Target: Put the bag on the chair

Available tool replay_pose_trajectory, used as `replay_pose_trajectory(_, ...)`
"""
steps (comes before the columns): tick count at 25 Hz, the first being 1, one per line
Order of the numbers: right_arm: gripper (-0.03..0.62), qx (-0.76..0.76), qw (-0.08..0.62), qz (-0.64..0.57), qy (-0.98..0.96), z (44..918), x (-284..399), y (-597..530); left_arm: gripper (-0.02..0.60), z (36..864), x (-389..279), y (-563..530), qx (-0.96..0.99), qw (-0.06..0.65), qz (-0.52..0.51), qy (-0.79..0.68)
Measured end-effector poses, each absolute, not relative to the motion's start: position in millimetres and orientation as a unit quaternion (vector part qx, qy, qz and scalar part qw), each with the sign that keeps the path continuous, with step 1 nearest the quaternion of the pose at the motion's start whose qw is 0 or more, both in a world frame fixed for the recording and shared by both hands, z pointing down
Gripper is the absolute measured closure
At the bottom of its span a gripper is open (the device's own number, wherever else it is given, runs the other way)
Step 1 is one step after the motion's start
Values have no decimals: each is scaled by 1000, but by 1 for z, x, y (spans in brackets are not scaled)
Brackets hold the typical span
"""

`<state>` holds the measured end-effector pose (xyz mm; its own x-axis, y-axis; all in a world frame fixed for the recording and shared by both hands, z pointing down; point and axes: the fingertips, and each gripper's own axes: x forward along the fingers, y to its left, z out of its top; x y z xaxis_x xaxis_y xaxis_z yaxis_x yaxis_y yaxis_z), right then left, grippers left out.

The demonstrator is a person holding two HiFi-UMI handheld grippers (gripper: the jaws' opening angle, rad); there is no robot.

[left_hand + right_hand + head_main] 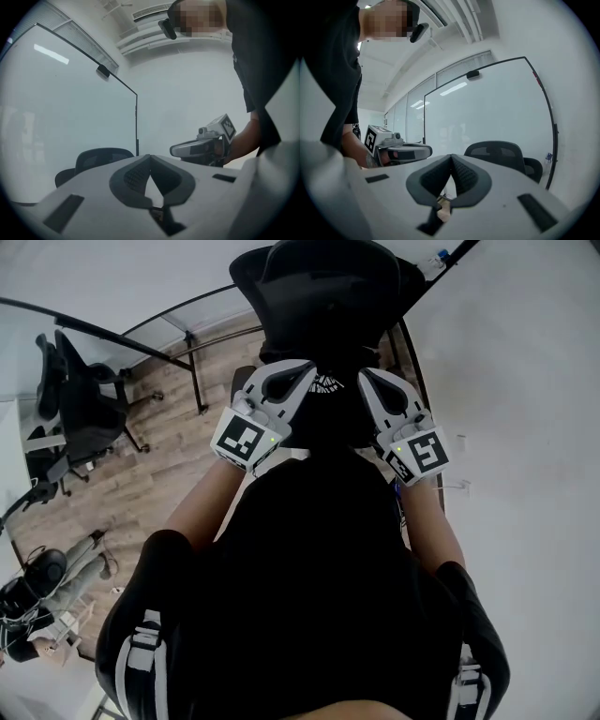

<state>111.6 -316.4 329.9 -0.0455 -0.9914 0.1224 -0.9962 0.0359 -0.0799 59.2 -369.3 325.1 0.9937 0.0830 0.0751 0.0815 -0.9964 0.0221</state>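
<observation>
**A:** What are the grippers doing?

**B:** The left gripper [150, 159] has its jaws pressed together on nothing. The right gripper [451, 158] is the same, with the tips meeting and only air beyond them. Both are held out side by side, roughly level.

**A:** And the bag?

**B:** In the head view, a black soft bag with a small white emblem [326, 401] sits between them. It seems to rest on the black high-backed office chair [319, 292], up against its backrest. It's black on black, so the bag's outline and the seat's front edge are hard to trace.

**A:** So what matters here?

**B:** I'd judge the bag lies where it's wanted. Keep both closed jaws clear of its fabric and straps. Check too that it sits well back from the seat's front edge and leans steadily.
</observation>
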Motion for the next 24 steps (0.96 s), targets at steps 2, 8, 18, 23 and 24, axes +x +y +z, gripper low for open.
replay_pose_trajectory(2, 593, 690, 13, 72, -720, 330, 113, -318, 575, 327, 59, -371, 998, 15, 39, 39)
replay_pose_trajectory(8, 592, 696, 9, 70, -715, 324, 116, -315, 575, 323, 59, -372, 998, 18, 41, 37)
replay_pose_trajectory(18, 592, 705, 13, 76, -705, 326, 120, -313, 575, 321, 60, -372, 998, 20, 41, 42)
replay_pose_trajectory(23, 592, 705, 14, 73, -705, 326, 120, -306, 575, 321, 60, -364, 998, 16, 39, 43)
replay_pose_trajectory(24, 592, 704, 14, 73, -706, 326, 120, -304, 575, 321, 60, -362, 998, 13, 39, 43)
